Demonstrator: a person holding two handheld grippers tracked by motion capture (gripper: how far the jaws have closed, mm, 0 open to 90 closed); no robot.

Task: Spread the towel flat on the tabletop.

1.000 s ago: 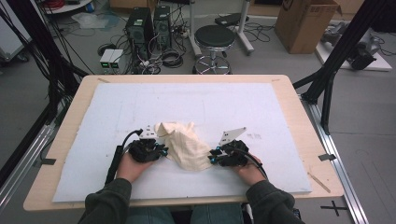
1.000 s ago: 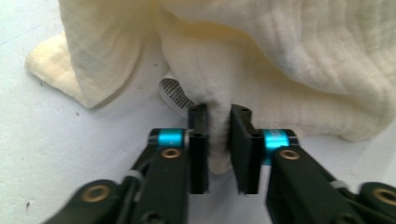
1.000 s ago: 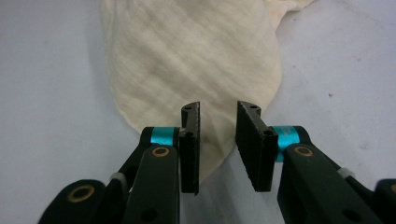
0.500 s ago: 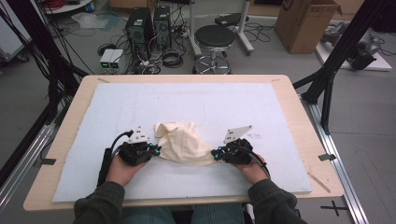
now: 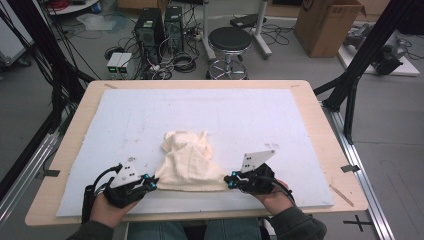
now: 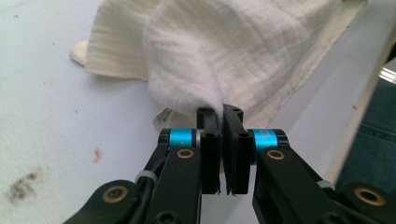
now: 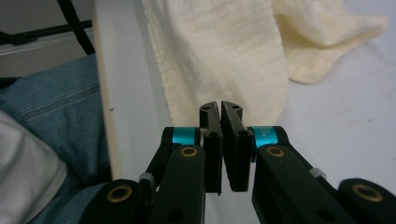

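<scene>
a: spreading the cream muslin cloth (image 5: 186, 162) looks like the step in hand. it lies near the front edge of the counter (image 5: 320, 117), on the pale blue mat (image 5: 240, 115), its far part bunched.

b: and the grip? the left gripper (image 5: 150, 183) has its jaws closed on the near left corner, and the right gripper (image 5: 231, 181) is pinched shut on the near right corner.

a: so i'd pull the two corners evenly apart, keeping the near hem taut and low, then shake the bunched end flat.

b: anything in the way? the mat around it is bare. the stool (image 5: 229, 40), computer towers (image 5: 159, 22) and cardboard box (image 5: 327, 22) sit on the floor well beyond.
</scene>
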